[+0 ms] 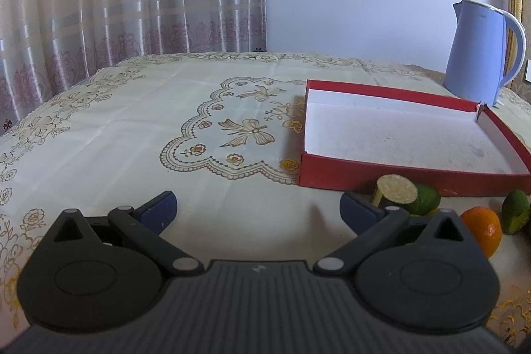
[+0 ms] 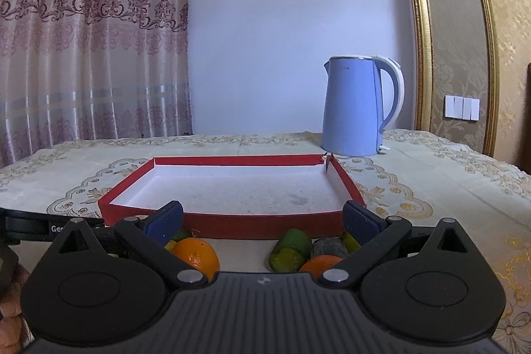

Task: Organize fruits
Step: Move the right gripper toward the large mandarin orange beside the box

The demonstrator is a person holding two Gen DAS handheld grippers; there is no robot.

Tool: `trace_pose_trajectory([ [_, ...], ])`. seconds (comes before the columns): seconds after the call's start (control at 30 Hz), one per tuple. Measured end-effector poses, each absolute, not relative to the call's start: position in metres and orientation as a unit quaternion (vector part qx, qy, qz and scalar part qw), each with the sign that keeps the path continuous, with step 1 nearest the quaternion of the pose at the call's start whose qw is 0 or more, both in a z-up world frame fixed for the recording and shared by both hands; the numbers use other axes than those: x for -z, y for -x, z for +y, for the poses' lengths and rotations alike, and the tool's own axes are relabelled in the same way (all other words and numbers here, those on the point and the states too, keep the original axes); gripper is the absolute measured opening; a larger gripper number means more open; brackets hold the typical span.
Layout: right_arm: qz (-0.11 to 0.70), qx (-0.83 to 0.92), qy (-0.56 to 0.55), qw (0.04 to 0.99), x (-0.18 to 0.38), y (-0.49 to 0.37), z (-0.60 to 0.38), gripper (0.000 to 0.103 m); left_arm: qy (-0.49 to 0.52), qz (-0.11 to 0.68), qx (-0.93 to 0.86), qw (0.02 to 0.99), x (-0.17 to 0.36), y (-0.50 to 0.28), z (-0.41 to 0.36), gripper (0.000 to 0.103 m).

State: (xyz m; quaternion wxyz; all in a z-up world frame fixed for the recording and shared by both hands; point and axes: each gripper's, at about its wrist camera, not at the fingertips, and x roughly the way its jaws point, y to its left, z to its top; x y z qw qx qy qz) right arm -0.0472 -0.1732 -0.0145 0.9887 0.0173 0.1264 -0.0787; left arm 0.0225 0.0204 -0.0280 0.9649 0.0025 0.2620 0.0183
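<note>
Fruits all lie on the surface (image 2: pixel 431 161) just before the empty red tray (image 2: pixel 232 218): an orange (image 2: pixel 199 254), green pieces (image 2: pixel 290 249). Nothing is sorted; your left gripper (image 1: pixel 259 208) and right gripper (image 2: pixel 262 219) have jaws wide apart, holding nothing

Left tongs (image 1: pixel 259 209) spread wide, empty, right tongs (image 2: pixel 262 218) likewise — both held low, level

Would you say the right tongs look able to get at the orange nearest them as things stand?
Probably yes: the right tongs are open, and the orange lies just ahead near the left finger, in front of the red box, with nothing over it.
</note>
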Motion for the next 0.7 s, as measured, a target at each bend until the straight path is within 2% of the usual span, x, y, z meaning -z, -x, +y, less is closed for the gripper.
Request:
trace_pose_trajectory([
  [0.27,0.130,0.066,0.024,0.989,0.019,0.065,-0.188,0.103,0.006,0.265,-0.016,0.964,0.028,-0.023,0.022,0.103],
  [0.7,0.155,0.065,0.004,0.986,0.024,0.075,-0.219,0.101,0.007,0.272,-0.009,0.962,0.029,-0.025,0.022,0.103],
])
